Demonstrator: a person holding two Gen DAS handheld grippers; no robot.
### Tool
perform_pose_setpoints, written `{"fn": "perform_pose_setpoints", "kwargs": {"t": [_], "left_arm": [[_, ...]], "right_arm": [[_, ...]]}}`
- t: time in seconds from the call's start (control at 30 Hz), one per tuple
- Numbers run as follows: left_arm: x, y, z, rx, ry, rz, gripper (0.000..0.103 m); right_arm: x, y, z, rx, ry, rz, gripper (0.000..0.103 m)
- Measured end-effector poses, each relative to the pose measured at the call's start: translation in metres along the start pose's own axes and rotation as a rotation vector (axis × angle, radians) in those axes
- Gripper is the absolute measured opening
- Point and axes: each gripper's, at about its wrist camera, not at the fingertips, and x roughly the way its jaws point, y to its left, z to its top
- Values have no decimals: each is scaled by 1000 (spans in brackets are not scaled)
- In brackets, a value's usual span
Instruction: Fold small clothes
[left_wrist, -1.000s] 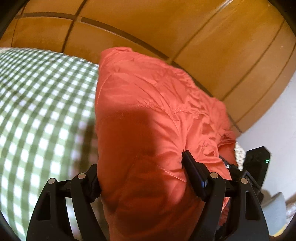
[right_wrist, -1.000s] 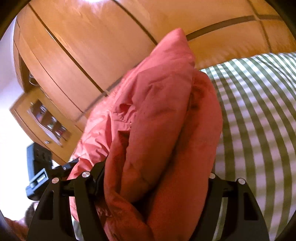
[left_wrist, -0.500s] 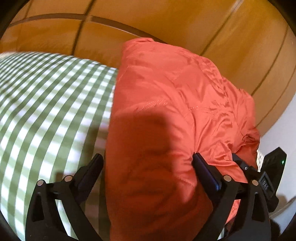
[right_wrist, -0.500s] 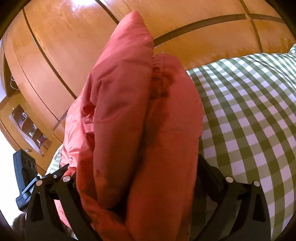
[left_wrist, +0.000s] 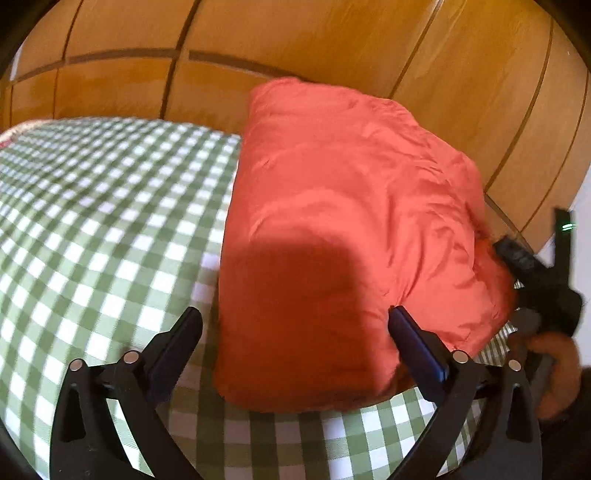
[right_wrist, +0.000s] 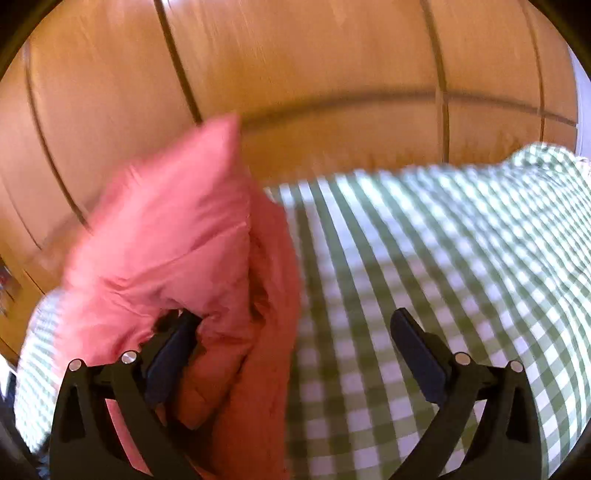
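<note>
Fingers of left gripper (left_wrist: 295, 343) spreading wide, gripping nothing; right gripper (right_wrist: 295, 343) likewise gaping (view blurred). Folded red garment (left_wrist: 343, 236) lying on green-checked cloth (left_wrist: 92, 229), overlapping both finger gaps. Wooden panelled wall (left_wrist: 332, 40) rising behind.

Orange-red garment (left_wrist: 332, 229): thin, slightly shiny fabric, finely wrinkled, folded into a thick, roughly rectangular bundle. Lies on the green-and-white checked cloth (left_wrist: 92, 229), long axis running away from the left wrist camera, far end near the cloth's far edge. Near corner rounded and in shadow; top face lit. Right wrist view is motion-blurred: garment (right_wrist: 173, 251) shows its layered side, at least 2 folded layers with a dark crease between them, far corner rising to a point.
</note>
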Motion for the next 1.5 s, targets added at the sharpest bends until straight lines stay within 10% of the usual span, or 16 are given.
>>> {"fn": "perform_pose_setpoints", "kwargs": {"t": [0.73,1.5], "left_arm": [[-50,-30,-38,139,-68,242,100],[-125,-46,-86,210,-135,421,100]], "right_arm": [[-87,-3,-63,88,-96,-28,101],[-150,73,-144,-285,-88,-123,101]]}}
